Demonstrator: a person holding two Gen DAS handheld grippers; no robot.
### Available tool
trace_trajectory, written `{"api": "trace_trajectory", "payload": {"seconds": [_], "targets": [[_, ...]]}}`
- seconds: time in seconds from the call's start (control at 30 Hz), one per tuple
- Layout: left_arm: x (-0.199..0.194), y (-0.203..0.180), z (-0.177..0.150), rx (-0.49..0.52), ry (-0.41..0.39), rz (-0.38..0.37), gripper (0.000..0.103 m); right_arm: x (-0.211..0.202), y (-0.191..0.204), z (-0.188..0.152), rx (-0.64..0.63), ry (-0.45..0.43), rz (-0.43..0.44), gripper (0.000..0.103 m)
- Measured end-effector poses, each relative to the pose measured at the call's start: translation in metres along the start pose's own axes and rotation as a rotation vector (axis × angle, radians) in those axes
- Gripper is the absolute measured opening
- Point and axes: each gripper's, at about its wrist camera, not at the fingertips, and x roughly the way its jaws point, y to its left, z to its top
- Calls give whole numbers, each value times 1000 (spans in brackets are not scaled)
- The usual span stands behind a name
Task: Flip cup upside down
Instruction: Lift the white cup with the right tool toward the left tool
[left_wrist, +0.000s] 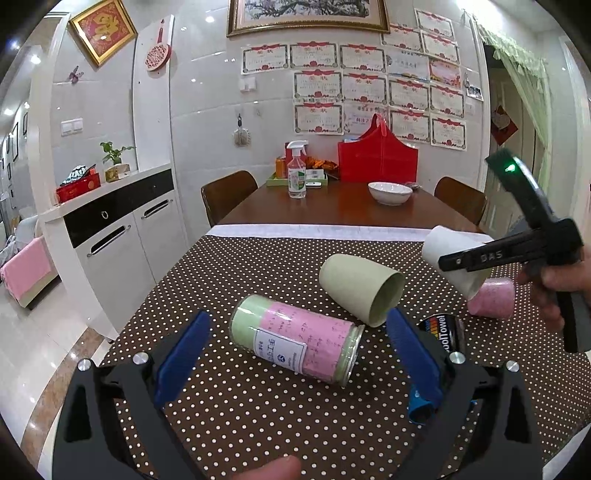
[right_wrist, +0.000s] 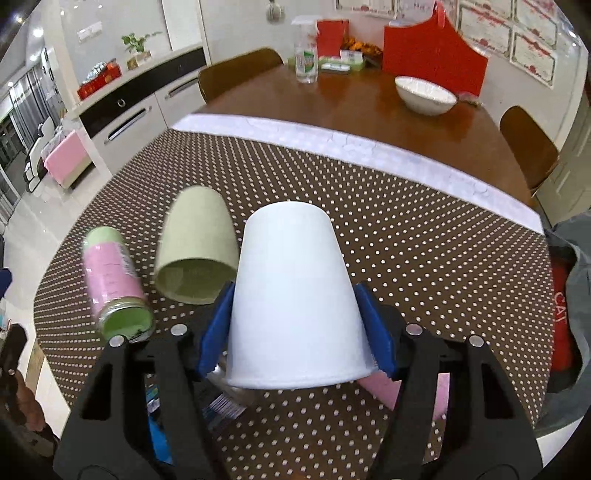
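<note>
Now right gripper (right_wrist: 297, 317) jaws clamp white cup (right_wrist: 295, 302), base forward; finish turning mouth-down, lower squarely onto surface (right_wrist: 406, 236), clear of green cup (right_wrist: 195, 247); left gripper (left_wrist: 295, 347) jaws wide, idle.

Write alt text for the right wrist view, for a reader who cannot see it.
The right gripper clamps a white cup between its blue pads, base pointing away and open rim toward the camera, above a brown polka-dot tablecloth. To the left, a green cup and a pink-labelled jar lie on their sides; a white bowl sits farther back on the wooden table.
</note>
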Motion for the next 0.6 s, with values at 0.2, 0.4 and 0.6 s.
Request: {"api": "trace_trajectory", "payload": {"seconds": [0.2, 0.4, 0.6], "targets": [[-24, -2, -1, -5, -20, -3, 95, -49, 20, -21, 13, -89, 42, 64], [-47, -6, -7, 0, -33, -12, 95, -96, 44, -69, 26, -169, 97, 64], [-73, -9, -13, 6, -55, -15, 95, -117, 65, -105, 50, -200, 159, 65]]}}
